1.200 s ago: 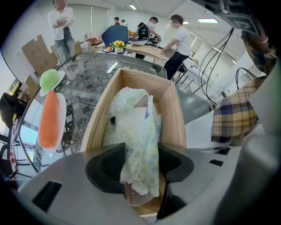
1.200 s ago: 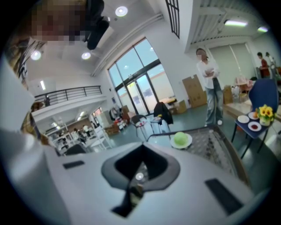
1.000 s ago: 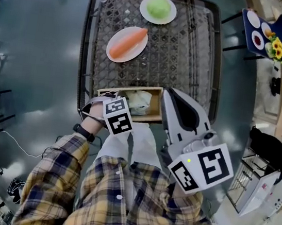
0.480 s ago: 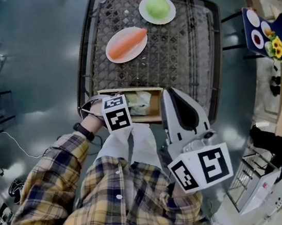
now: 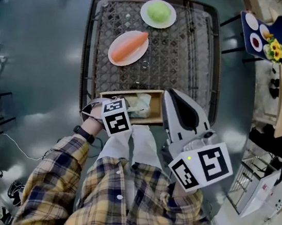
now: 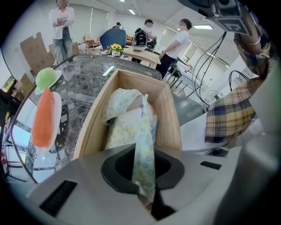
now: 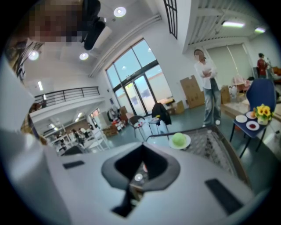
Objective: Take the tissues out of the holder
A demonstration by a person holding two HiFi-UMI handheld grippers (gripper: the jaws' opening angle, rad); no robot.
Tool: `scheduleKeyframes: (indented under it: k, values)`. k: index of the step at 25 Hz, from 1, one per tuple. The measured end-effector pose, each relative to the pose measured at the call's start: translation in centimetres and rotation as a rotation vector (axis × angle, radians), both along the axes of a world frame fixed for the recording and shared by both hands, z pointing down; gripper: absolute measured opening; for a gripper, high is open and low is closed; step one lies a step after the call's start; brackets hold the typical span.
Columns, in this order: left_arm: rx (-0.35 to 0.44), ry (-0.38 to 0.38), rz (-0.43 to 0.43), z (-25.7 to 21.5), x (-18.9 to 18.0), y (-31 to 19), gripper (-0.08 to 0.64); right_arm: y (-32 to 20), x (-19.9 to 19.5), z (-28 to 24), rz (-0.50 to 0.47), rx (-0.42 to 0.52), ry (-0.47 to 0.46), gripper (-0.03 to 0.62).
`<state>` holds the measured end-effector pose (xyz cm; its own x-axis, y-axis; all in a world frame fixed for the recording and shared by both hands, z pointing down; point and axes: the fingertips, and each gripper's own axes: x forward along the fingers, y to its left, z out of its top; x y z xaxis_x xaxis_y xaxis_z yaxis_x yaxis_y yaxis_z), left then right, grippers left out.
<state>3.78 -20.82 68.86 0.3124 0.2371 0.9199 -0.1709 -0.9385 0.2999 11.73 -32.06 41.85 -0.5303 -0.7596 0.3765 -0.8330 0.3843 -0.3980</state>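
The jaws of my left gripper (image 6: 147, 197) have just been closing and now pinch a strip of pale flowered tissue (image 6: 143, 151). It runs toward 12 o'clock into the wooden holder (image 6: 170, 121), where the rest of the tissues (image 6: 125, 127) lie crumpled. At 9 o'clock an orange carrot (image 6: 44, 116) lies on a plate (image 6: 56, 115) on the mesh table (image 6: 85, 81); toward 10 o'clock sits a green ball (image 6: 45, 77).

Head view looks steeply down; both gripper views apparently share the table (image 5: 191, 54).
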Motion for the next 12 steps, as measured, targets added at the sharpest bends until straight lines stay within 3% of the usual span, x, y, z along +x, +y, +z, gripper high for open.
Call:
scheduleKeyframes:
  k: [5, 12]
  values:
    - [0.030, 0.014, -0.003, -1.4, -0.5, -0.2, 0.037, 0.1, -0.7, -0.6, -0.016, 0.010, 0.006, 0.009]
    - [0.057, 0.085, -0.073, -4.9, -0.9, -0.6, 0.037, 0.1, -1.4, -2.1, -0.029, 0.040, 0.012, 0.009]
